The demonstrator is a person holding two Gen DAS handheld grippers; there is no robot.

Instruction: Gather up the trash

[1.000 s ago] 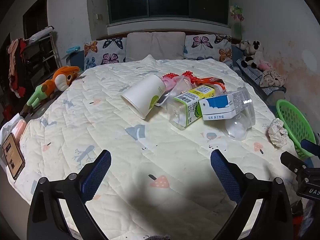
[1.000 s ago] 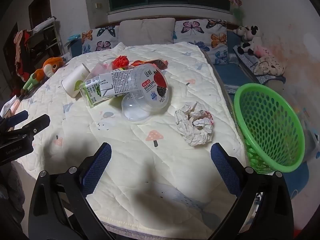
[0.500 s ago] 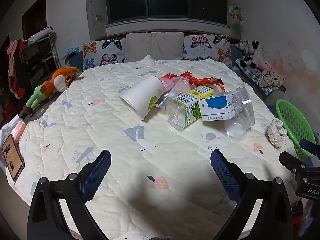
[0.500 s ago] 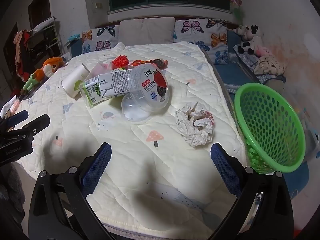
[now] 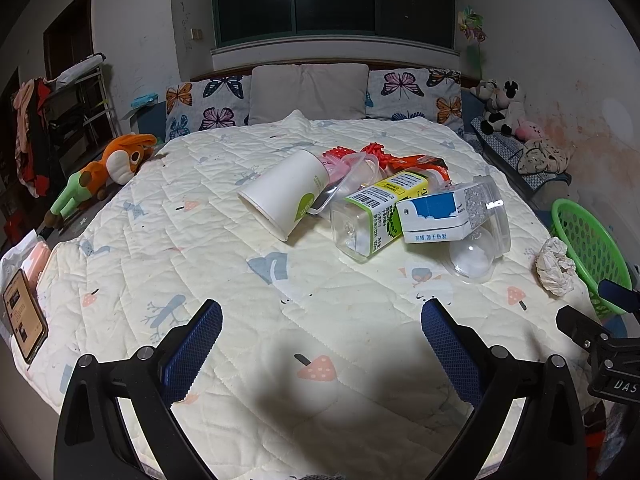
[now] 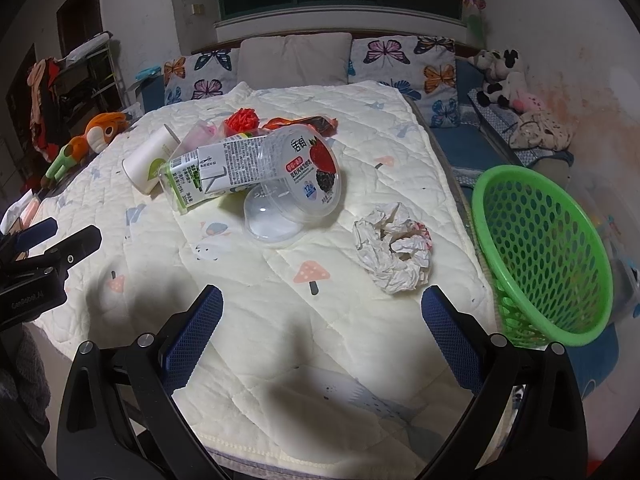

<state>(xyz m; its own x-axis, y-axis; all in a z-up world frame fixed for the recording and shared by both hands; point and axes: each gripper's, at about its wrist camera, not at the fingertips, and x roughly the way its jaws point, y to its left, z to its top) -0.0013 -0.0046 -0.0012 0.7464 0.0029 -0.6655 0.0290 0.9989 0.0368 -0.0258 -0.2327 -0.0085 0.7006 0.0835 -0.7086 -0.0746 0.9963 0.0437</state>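
A heap of trash lies mid-bed: a white paper cup (image 5: pixel 286 196) on its side, a green-labelled clear bottle (image 5: pixel 372 216), a blue-and-white milk carton (image 5: pixel 434 216), a clear yoghurt tub (image 6: pixel 298 192) and red wrappers (image 5: pixel 400 158). A crumpled white tissue (image 6: pixel 394 250) rests near the bed's right edge, beside a green mesh basket (image 6: pixel 544 252) standing off the bed. My left gripper (image 5: pixel 322 340) hovers open over bare quilt, short of the heap. My right gripper (image 6: pixel 322 332) is open too, with the tissue just ahead to its right.
An orange plush toy (image 5: pixel 102 172) and a phone (image 5: pixel 22 326) lie along the bed's left side. Butterfly pillows (image 5: pixel 414 96) line the headboard. Soft toys (image 5: pixel 508 112) sit on a bench at the right. A clothes rack (image 5: pixel 52 116) stands at the far left.
Both views have crept slightly forward toward the trash. Both grippers stay open and nothing on the bed has moved.
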